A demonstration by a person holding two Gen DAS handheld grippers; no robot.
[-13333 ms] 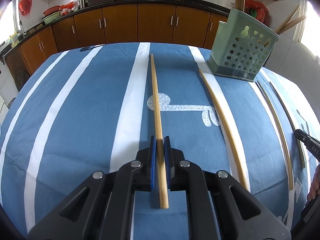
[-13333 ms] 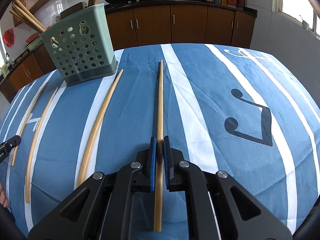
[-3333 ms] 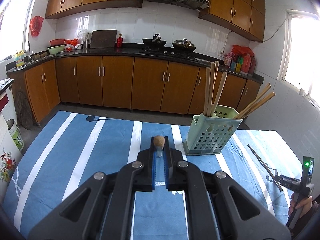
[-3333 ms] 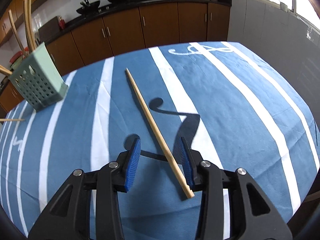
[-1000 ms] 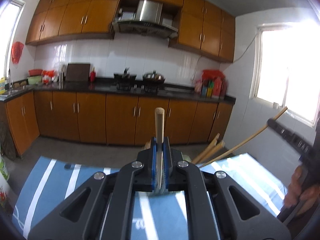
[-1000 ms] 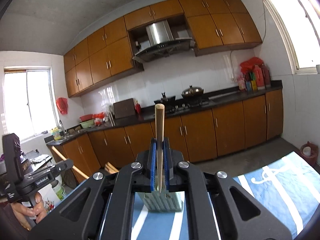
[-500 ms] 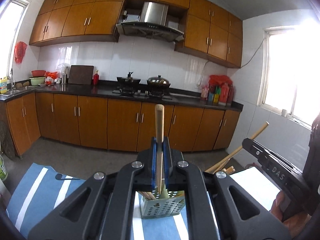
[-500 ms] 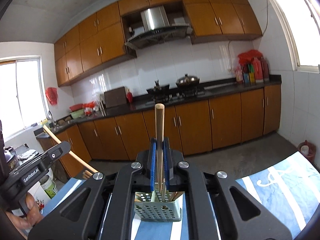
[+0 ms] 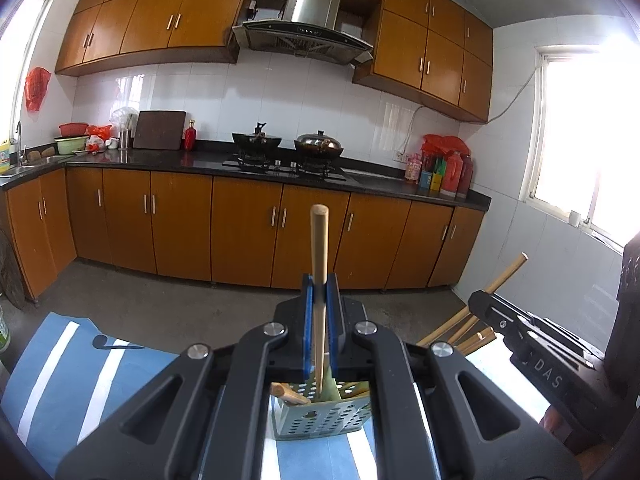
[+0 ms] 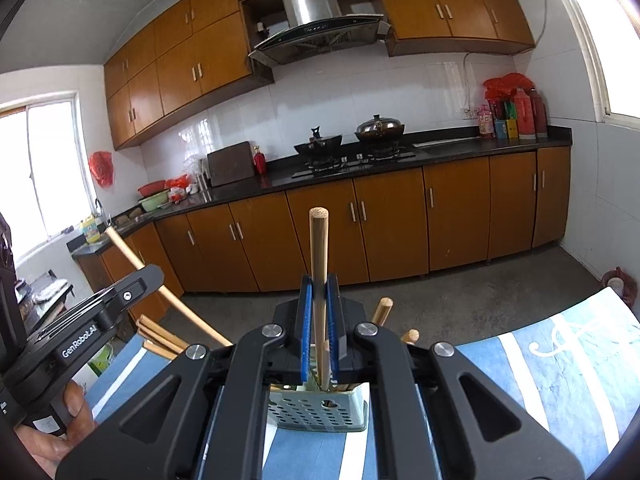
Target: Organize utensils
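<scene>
My left gripper [image 9: 319,300] is shut on a wooden chopstick [image 9: 319,248] held upright, its lower tip over the green perforated utensil holder [image 9: 320,420]. My right gripper [image 10: 319,300] is shut on another wooden chopstick [image 10: 318,256], also upright, its lower end reaching into the same holder [image 10: 320,410]. Several chopsticks [image 10: 160,344] stand in the holder and lean out. Each gripper shows in the other's view: the right one [image 9: 532,344] at the right edge, the left one [image 10: 80,324] at the left edge, a chopstick slanting through each.
The holder stands on a table with a blue and white striped cloth [image 10: 560,380]. Beyond it are the grey floor [image 9: 168,304], brown kitchen cabinets [image 9: 248,232] and a black counter with pots on a stove [image 10: 352,140].
Both grippers have come lower and closer over the holder with their chopsticks. The holder now sits right under the fingers in both views.
</scene>
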